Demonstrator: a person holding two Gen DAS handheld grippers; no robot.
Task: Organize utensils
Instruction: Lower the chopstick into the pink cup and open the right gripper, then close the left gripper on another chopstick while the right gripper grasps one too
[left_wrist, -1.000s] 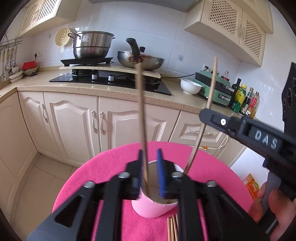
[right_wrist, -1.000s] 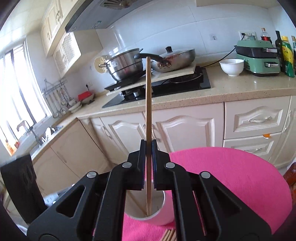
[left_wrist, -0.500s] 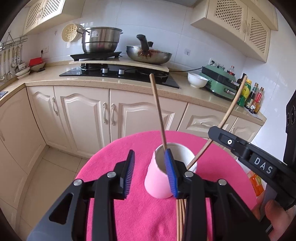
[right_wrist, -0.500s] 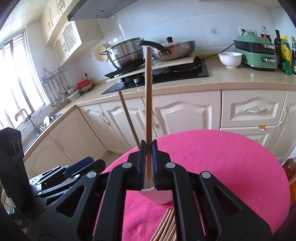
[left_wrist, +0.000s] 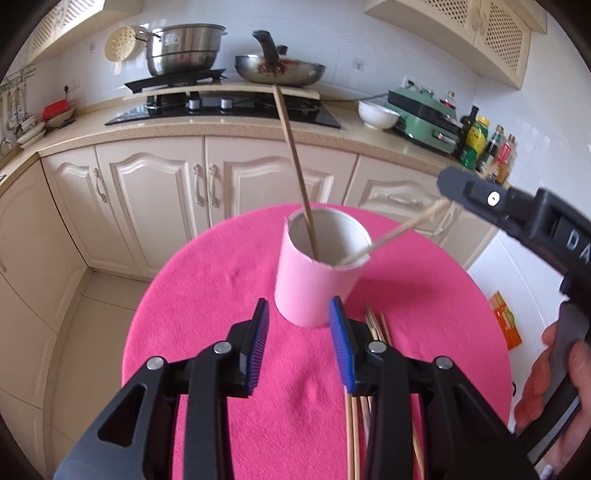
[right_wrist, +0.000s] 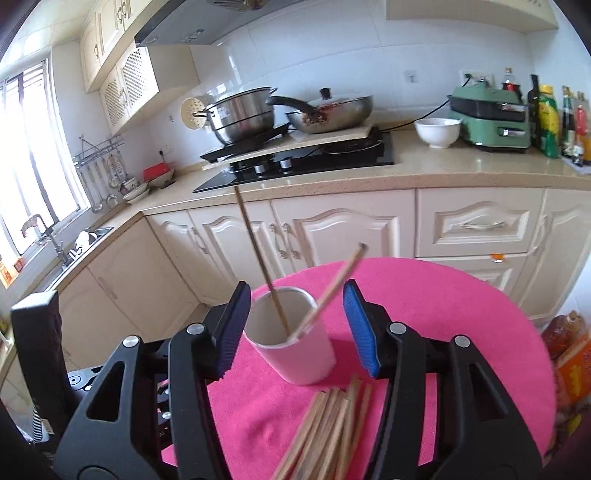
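The round table (right_wrist: 461, 317) wears a soft pink cloth that looks likely to grip whatever lies on it. On it stands a pale pink cup (right_wrist: 295, 350) — a light, thin-walled cylinder, probably easy to tip if nudged at the rim. Two chopsticks (right_wrist: 258, 251) lean inside it; the rest lie in a loose bundle (right_wrist: 328, 428) just in front of the cup. They look like stiff, slender wood, very light and prone to roll — best pinched near the middle, one at a time. The right gripper (right_wrist: 295, 328) is opening, nothing pressed between its blue ribbed pads; the left gripper (left_wrist: 299, 343) stands partly open and empty.
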